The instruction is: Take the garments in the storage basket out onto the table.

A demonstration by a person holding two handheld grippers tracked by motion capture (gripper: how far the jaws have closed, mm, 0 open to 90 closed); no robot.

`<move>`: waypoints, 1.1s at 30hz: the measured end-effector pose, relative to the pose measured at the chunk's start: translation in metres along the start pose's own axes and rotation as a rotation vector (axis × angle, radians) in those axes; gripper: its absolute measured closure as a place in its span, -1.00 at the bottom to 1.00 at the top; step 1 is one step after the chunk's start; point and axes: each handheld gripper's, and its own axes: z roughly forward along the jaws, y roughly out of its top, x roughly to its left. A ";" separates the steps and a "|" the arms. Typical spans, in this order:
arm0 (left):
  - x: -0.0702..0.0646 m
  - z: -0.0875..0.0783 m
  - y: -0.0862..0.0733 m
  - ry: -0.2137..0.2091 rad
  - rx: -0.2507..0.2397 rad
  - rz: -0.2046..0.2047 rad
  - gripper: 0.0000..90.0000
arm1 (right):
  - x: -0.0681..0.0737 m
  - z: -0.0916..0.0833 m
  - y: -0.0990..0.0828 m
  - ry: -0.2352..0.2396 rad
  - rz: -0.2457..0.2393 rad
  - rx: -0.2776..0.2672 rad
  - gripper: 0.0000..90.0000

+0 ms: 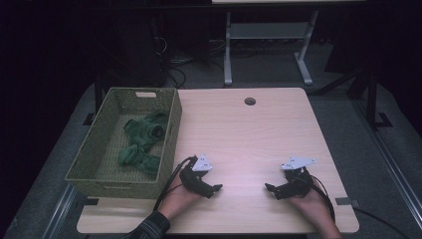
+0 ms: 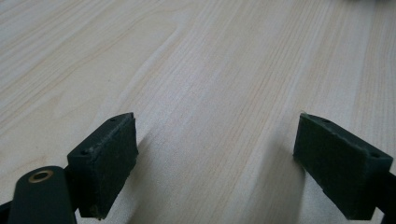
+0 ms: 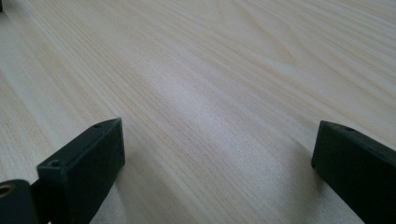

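Both grippers rest on the light wooden table (image 1: 249, 134) near its front edge, held by a person's hands. My left gripper (image 1: 215, 189) lies left of centre, its tips turned to the right. In the left gripper view its jaws stand wide apart over bare wood (image 2: 215, 140), nothing between them. My right gripper (image 1: 270, 189) lies right of centre, tips turned left toward the other. Its jaws are likewise spread over bare wood (image 3: 215, 140) with nothing held. A woven green basket (image 1: 166, 154) at the table's left side holds green cloth (image 1: 142, 142).
A round cable hole (image 1: 250, 101) sits near the table's far edge. Cables trail from both grippers toward the front edge. Beyond the table stands the white frame of another table (image 1: 268, 35) on a dark floor.
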 end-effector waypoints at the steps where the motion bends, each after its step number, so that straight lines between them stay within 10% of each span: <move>1: 0.000 0.000 0.000 0.000 0.002 -0.001 -0.72 | 0.000 0.000 0.000 -0.005 0.005 -0.001 -0.95; 33: 0.004 -0.011 0.023 -0.032 0.010 0.000 -0.70 | 0.001 -0.002 -0.002 -0.026 0.024 -0.004 -0.95</move>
